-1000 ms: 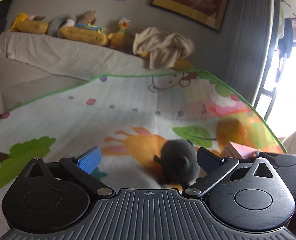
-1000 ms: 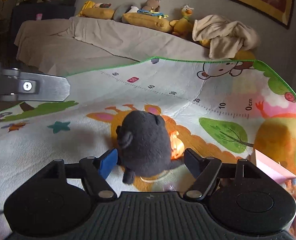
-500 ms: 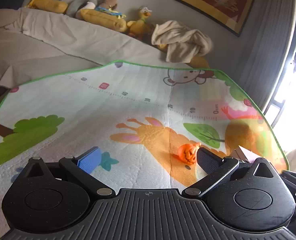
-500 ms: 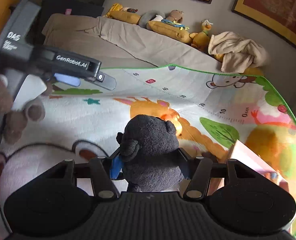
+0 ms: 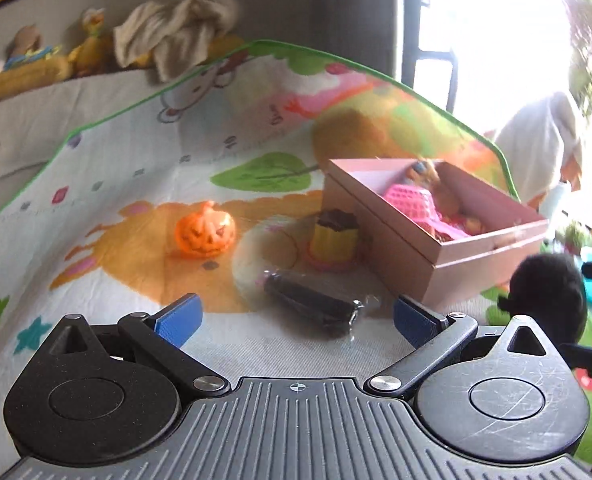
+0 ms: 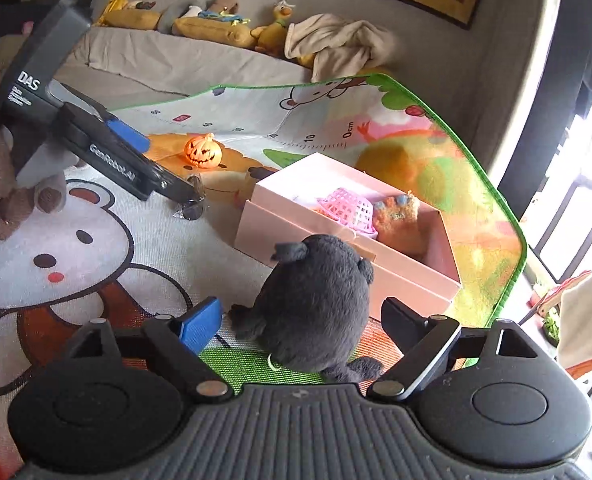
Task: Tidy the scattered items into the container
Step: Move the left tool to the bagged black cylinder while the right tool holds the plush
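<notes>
As the right tongs (image 6: 300,326) open, the dark plush toy (image 6: 316,304) stands between the two pads with a clear gap on each side, so nothing presses on it. It appears to sit on the play mat (image 6: 95,240) just in front of the pink box (image 6: 400,276), outside it and not over the rim; whether it touches the box wall cannot be told. The toy stands upright, its long axis roughly vertical, ears up and its back toward the camera, so it faces the box. In my judgement the release comes short of the container, and the toy needs another lift to go in.

The left tongs (image 5: 296,316) are wide and hold nothing. They point down at a dark wrapped packet (image 5: 312,308) that lies flat on the mat, its long axis running diagonally from upper left to lower right between the pads. An orange pumpkin (image 5: 204,232) and a yellow cup (image 5: 333,236) stand beyond it, beside the box. A pink basket (image 6: 350,210) and an orange furry toy (image 6: 398,220) already lie inside.
</notes>
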